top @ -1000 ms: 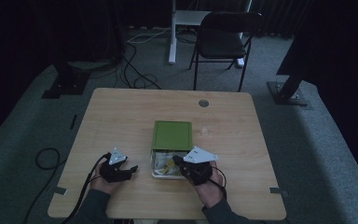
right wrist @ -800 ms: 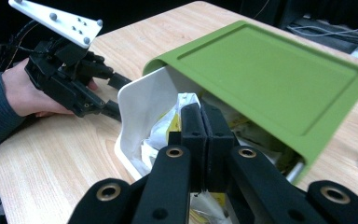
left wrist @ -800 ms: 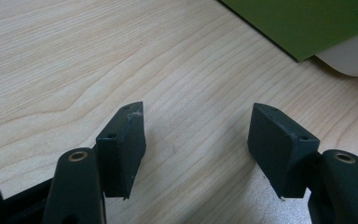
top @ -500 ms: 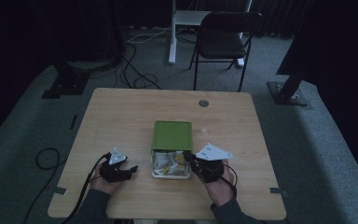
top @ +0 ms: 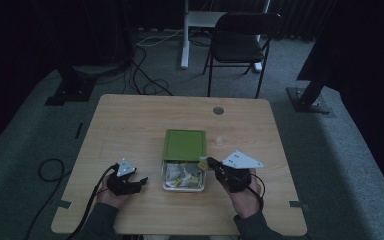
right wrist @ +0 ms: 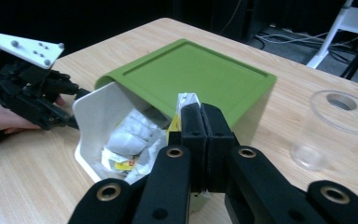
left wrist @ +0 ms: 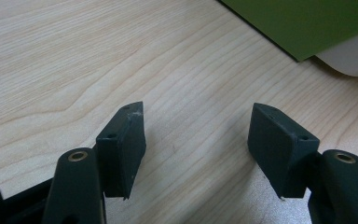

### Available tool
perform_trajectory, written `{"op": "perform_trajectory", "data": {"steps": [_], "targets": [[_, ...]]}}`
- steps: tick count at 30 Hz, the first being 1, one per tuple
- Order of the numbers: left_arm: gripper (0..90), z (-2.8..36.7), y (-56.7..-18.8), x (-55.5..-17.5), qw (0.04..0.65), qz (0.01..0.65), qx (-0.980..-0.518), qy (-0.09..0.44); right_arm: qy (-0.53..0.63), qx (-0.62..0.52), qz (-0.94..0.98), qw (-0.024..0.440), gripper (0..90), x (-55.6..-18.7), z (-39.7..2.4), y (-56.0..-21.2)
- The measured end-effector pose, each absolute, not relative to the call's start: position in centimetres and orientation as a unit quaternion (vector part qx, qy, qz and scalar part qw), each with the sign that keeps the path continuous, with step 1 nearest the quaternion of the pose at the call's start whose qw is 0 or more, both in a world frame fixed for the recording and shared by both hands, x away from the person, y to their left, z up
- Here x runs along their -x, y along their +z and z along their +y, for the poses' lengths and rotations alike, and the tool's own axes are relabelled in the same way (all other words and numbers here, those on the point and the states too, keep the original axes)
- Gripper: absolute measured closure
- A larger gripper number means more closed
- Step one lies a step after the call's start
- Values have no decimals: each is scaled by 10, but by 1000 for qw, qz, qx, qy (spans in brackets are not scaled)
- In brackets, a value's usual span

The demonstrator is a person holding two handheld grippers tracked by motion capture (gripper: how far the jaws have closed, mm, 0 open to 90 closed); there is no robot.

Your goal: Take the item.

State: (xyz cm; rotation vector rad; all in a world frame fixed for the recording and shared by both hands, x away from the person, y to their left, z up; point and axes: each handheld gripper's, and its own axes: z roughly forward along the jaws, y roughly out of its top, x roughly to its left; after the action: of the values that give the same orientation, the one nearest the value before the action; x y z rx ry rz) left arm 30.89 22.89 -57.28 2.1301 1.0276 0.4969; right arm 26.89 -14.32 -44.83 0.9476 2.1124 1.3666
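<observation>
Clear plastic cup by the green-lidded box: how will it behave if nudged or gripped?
The clear cup looks thin-walled and empty, so it is probably very light and would slide or tip at a nudge. Its walls likely flex under a hard squeeze. Once on its side it would probably roll.

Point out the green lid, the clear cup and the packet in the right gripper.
green lid (right wrist: 193,70), right gripper view, flat top.
clear cup (right wrist: 338,123), right gripper view, side wall.
packet (right wrist: 186,101), right gripper view, tip above the jaws.

High view looks down on the whole counter (top: 130,125); both gripper views sit low and close, sharing the green lid (top: 184,144) from opposite sides.
</observation>
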Motion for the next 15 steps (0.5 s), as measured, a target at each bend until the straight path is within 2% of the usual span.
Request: {"op": "perform_trajectory", "data": {"steps": [15], "targets": [[377,229,-573,-309,355,397,-824,192,493,-372,752,231,894,-278,-167,-451]]}}
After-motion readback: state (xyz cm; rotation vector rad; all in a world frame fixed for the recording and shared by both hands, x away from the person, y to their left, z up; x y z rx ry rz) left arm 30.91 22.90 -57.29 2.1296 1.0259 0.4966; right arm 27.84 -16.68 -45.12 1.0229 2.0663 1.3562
